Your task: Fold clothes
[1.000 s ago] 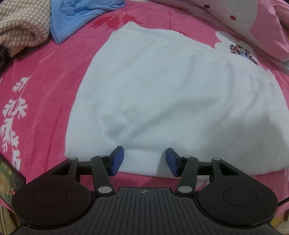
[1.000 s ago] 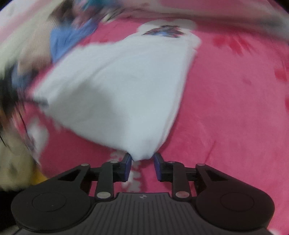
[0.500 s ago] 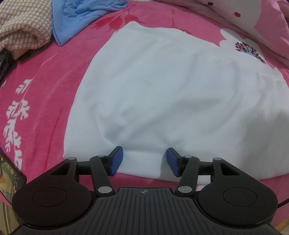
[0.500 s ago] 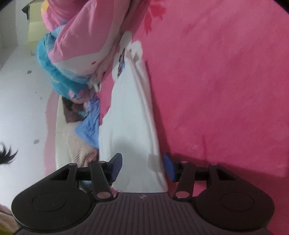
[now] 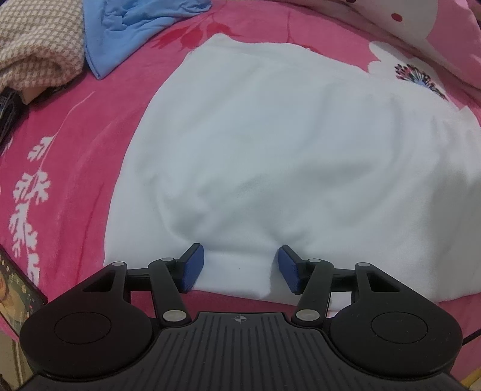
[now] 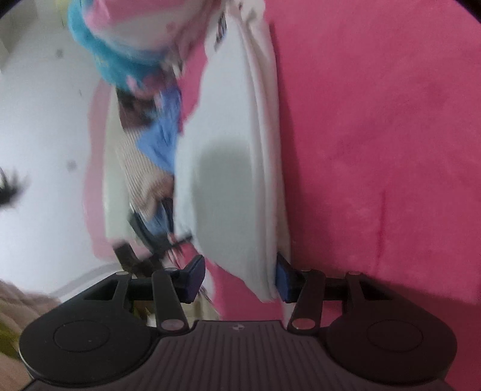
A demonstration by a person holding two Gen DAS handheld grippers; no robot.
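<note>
pink floral bedspread (image 5: 75, 126) underneath everything. pink dotted quilt (image 5: 421, 27) bunched at the top right edge. phone (image 5: 15, 288) at the bottom left edge, screen lit.

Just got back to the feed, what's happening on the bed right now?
A person with a hand-held gripper in each hand is folding a white garment on a pink blanket. The left hand-held gripper sits at the garment's near edge, its jaws open astride a bunched bit of cloth. The right hand-held gripper is at another edge, jaws closing with cloth between them but not yet pinched. Other clothes lie heaped beyond.
</note>
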